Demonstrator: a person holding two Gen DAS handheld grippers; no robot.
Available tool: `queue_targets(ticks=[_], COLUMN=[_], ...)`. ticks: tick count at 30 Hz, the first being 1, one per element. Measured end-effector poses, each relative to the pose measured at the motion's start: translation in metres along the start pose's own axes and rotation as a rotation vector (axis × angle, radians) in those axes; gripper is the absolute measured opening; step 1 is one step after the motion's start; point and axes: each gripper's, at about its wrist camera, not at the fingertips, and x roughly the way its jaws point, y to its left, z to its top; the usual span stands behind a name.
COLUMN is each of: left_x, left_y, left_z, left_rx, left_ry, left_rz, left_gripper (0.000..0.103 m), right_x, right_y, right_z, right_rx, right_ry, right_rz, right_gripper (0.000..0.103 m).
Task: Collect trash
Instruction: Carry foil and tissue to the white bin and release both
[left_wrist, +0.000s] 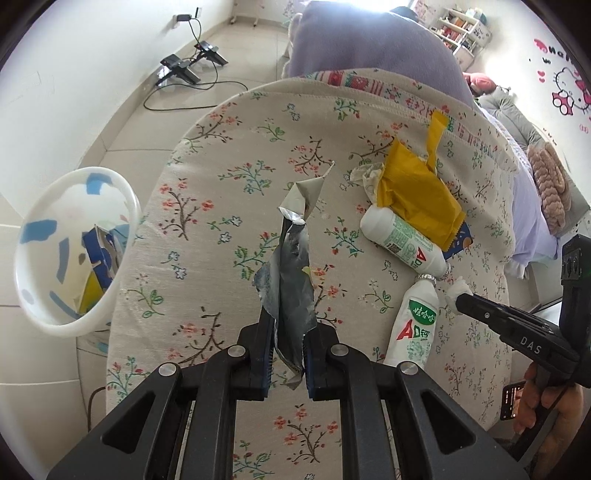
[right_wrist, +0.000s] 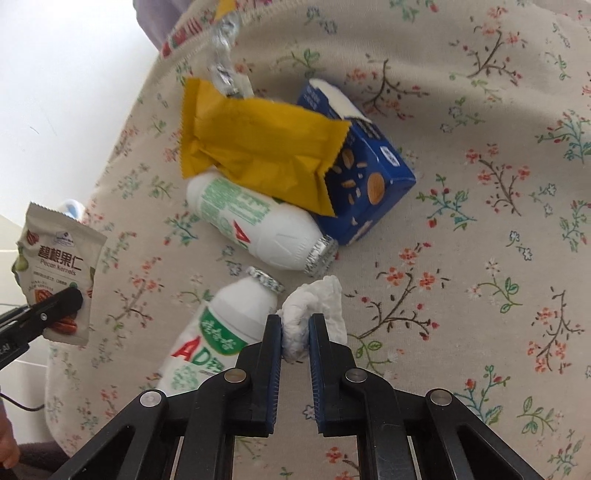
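Observation:
My left gripper is shut on a silver snack bag, held above the floral tablecloth; it shows in the right wrist view as a pecan kernel bag. My right gripper is shut on a crumpled white tissue, which rests on the cloth beside two white AD bottles. A yellow wrapper lies over a blue carton. A white bin with trash inside stands left of the table.
A crumpled paper wad lies by the yellow wrapper. Cables and black devices lie on the floor at the back. A bed is on the right. A phone sits in the hand holding the right gripper.

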Motion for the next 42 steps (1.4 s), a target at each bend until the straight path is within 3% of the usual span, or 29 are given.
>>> queue_targets(ticks=[9, 33, 42], left_x=[-0.014, -0.055, -0.048], left_y=[0.028, 0.172, 0.203], left_z=[-0.001, 0.0, 0.011], left_rx=[-0.051, -0.264, -0.275], left_ry=[-0.026, -0.101, -0.126], left_rz=[0.019, 0.121, 0.148], left_gripper=[0.014, 0.014, 0.017], right_x=[-0.019, 0.039, 0.068], right_y=[0.028, 0.181, 0.223], right_z=[0.006, 0.008, 0.014], right_rx=[-0.044, -0.173, -0.172], right_ry=[-0.031, 0.032, 0.059], right_rz=[0.079, 0.222, 0.28], right_gripper=[0.012, 0.012, 0.012])
